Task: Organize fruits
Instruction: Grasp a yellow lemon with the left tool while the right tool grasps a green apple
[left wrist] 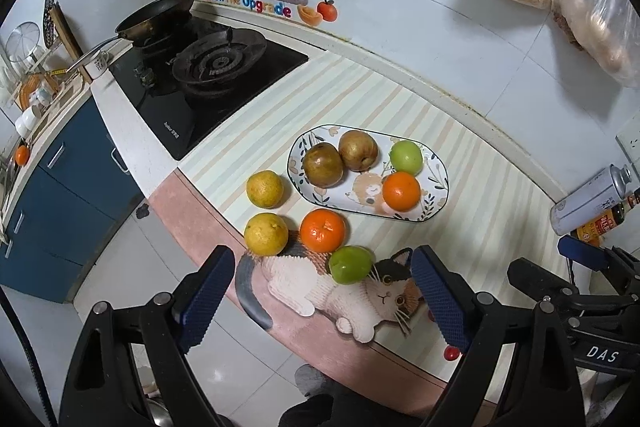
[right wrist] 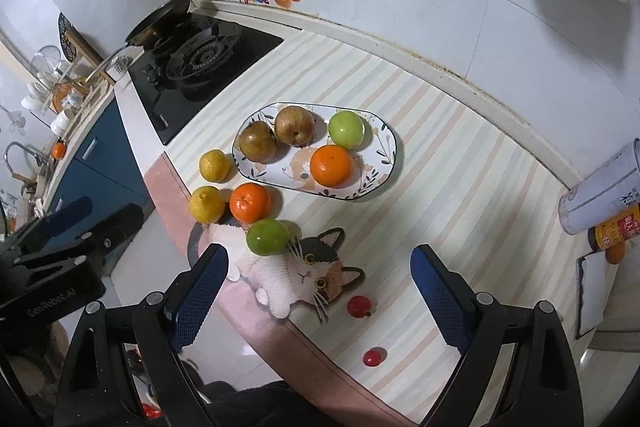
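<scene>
Blue-padded and spread wide, the left gripper [left wrist: 322, 291] hangs empty above the counter's front edge, and the right gripper [right wrist: 320, 291] is equally released with nothing between its fingers. Ahead of both, the oval ceramic plate with a leaf-and-animal print [left wrist: 438, 183] already carries two brown pears [left wrist: 323, 164], a green apple [left wrist: 406, 156] and an orange mandarin [left wrist: 401, 191]; likely it is the gathering place, so the job looks about half done. Loose fruit lies nearer: a green apple on the cat-shaped mat [left wrist: 351, 264] just ahead between the left fingers, an orange mandarin [left wrist: 322, 230] just beyond it, and two yellow citrus fruits [left wrist: 265, 233] ahead-left, apart from the plate. The wide stance probably suits round fruit of this girth.

The right wrist view alone shows two small red fruits [right wrist: 361, 306] close ahead on the striped mat; the left view catches only one, near its right finger. The left view shows the gas hob [left wrist: 216, 63] more fully.
</scene>
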